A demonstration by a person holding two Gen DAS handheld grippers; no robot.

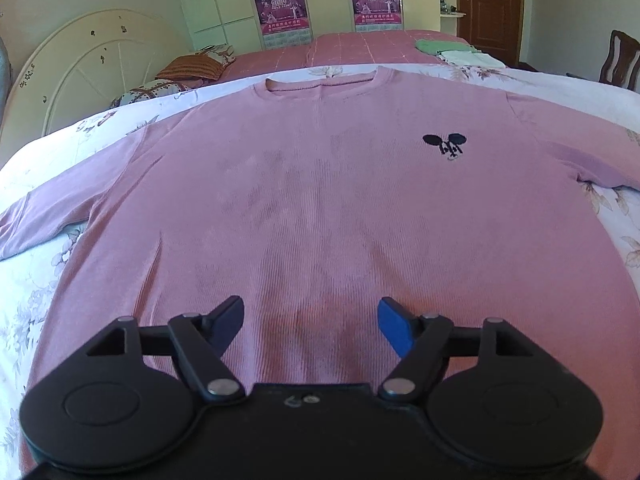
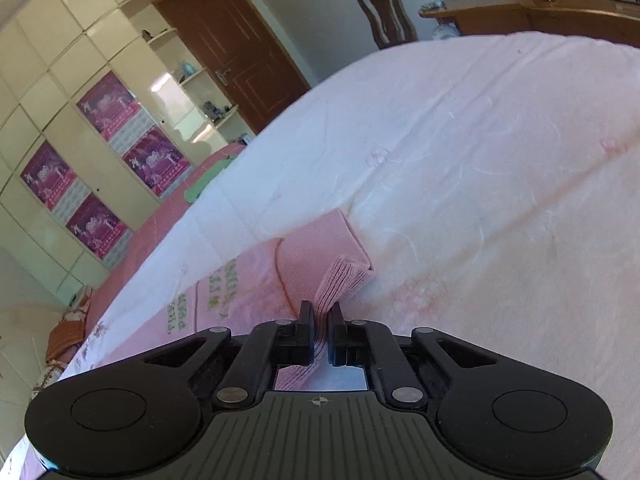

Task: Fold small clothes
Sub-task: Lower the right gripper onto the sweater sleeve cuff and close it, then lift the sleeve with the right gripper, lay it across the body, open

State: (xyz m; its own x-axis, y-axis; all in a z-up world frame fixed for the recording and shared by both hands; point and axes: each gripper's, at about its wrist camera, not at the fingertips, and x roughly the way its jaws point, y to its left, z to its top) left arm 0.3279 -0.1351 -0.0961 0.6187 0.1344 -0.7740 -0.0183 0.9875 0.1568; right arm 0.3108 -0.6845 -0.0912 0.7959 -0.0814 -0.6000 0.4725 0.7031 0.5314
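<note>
A: Hovering low over the hem, the left gripper [image 1: 311, 322] has its blue-padded fingers [image 1: 394, 330] spread wide apart with nothing between them; under it the pink ribbed shirt [image 1: 320, 200] lies flat, front up, on the floral bedsheet [image 1: 36, 280].

B: And the other side?

A: The right gripper [image 2: 319, 330] has its fingers drawn close, pinching a ribbed edge of a pink knit garment [image 2: 320, 256]. That piece sits folded on the pale quilt [image 2: 480, 160], green lettering on the part to its left.

B: Farther along the shirt?

A: A small black mouse-ear emblem [image 1: 445, 143] on the chest, both sleeves spread sideways, then the round collar [image 1: 322, 80] at the far end. Beyond it, green and white folded clothes [image 1: 452, 51] rest on the pink bedcover [image 1: 360, 48], and behind stand the cream wardrobe [image 1: 224, 0] with magenta posters [image 1: 282, 8] and a brown door [image 1: 490, 4].
</note>
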